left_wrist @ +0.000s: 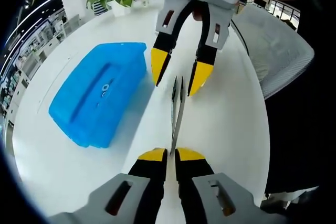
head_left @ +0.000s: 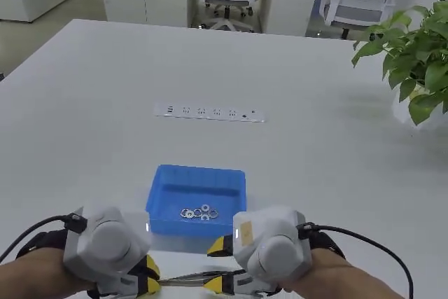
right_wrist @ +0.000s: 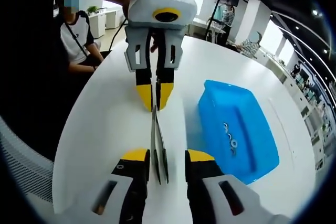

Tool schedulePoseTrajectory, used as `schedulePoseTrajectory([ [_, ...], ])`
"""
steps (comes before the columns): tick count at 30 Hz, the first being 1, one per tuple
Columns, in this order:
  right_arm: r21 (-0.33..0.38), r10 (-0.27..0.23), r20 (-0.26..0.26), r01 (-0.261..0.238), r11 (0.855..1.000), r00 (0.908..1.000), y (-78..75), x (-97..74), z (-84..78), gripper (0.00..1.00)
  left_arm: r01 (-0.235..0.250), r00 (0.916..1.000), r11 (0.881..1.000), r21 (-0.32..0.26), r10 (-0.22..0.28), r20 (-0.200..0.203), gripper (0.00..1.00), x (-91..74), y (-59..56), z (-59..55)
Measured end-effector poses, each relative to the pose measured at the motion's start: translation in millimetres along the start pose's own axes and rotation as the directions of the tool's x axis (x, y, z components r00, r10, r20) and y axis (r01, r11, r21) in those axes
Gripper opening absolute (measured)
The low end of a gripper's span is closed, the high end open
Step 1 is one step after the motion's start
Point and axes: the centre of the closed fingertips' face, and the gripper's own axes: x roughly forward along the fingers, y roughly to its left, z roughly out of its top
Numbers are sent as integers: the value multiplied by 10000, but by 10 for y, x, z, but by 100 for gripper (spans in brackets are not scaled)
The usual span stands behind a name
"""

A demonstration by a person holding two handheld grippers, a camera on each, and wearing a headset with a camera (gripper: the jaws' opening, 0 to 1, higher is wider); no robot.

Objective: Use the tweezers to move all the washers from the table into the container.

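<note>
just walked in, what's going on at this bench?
A person works two hand-held grippers over a white table. The left gripper is shut on the joined end of the slim metal tweezers. The right gripper is open, with its jaws straddling the pronged end but not clamping it. Beside them sits a blue plastic container with a small cluster of metal washers already inside.

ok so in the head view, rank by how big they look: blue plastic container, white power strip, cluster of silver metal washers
1. blue plastic container
2. white power strip: wider but much thinner; farther off, so real size unsure
3. silver metal washers, inside the container
</note>
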Motion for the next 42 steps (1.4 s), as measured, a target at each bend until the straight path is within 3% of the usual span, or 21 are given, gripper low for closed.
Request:
schedulePoseTrajectory([
  [6,626,-628,245,612,9962,9977,-110,-166,19,35,-400,9989,9984,-392,410,248,18,-105,75,-18],
  [13,1468,-1371,447,1293,9807,9895,-171,-364,-48,46,-963,9868,9851,-1428,1132,1157,29,-281,179,32],
  [16,2051,-1890,590,1734,9633,9802,-215,-485,-92,50,-1256,9734,9756,-1799,1562,1675,35,-382,216,73],
  [22,2558,-2336,702,2089,9439,9698,-243,-631,-131,58,-1526,9558,9652,-2125,1989,2167,43,-501,222,121],
  [28,3034,-2819,983,2411,9219,9544,-277,-771,-124,65,-1615,9361,9557,-2462,2273,2683,58,-564,199,171],
  [32,3187,-3005,1106,2526,9136,9473,-273,-837,-132,69,-1693,9143,9456,-2780,2560,3140,66,-637,205,214],
  [33,3226,-3054,1138,2556,9114,9454,-271,-853,-134,70,-1763,9044,9408,-2893,2709,3297,69,-670,217,231],
  [39,3572,-3380,1334,2729,8933,9317,-247,-953,-129,79,-2040,8681,9160,-3456,3324,3687,85,-785,277,247],
  [42,3635,-3465,1316,2800,8885,9288,-220,-974,-143,82,-2027,8647,9152,-3484,3342,3749,88,-803,256,258],
])
